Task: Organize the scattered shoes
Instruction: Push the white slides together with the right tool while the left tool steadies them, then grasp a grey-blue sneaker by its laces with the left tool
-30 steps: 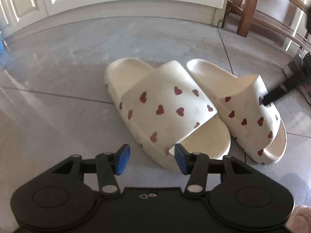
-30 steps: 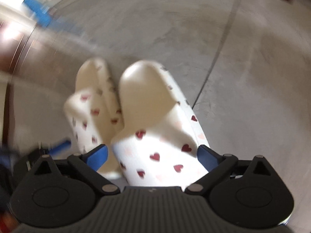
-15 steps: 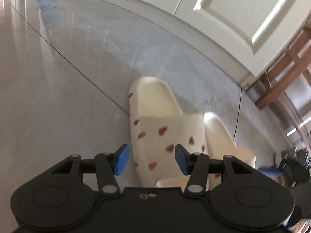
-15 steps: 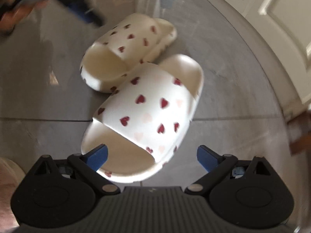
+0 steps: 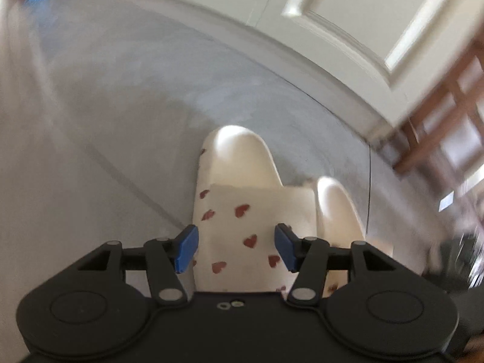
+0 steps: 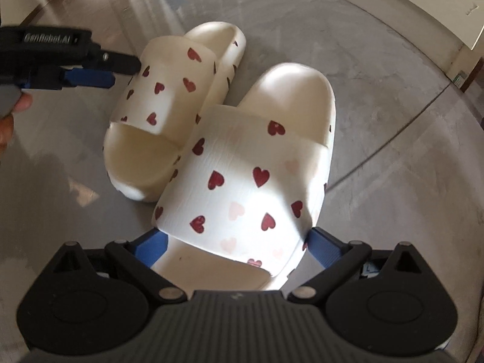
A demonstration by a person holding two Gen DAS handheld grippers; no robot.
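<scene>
2 cream foam slides printed with dark red hearts lie side by side on the grey tiled floor (image 6: 393, 157), toes pointing towards the white panelled doors (image 5: 348, 21). Each has a thick sole and a broad band over the foot; the hearts are scattered over the bands and down the sole edges, and some on the nearer one look faded to pale pink.

In the right wrist view the nearer slide (image 6: 251, 181) touches the farther slide (image 6: 169, 96) along their inner edges, the farther one set a little ahead. The right gripper (image 6: 239, 242) is spread wide, its blue pads on either side of the nearer slide's heel end; I cannot tell whether they touch the sole.

The left gripper (image 5: 236, 249) is opening, with the band of the left-hand slide (image 5: 242, 205) showing between its blue pads, which stand clear of it. From the right wrist view that gripper's fingers reach to the outer edge of the farther slide's band. A wooden chair (image 5: 438, 115) stands by the doors.
</scene>
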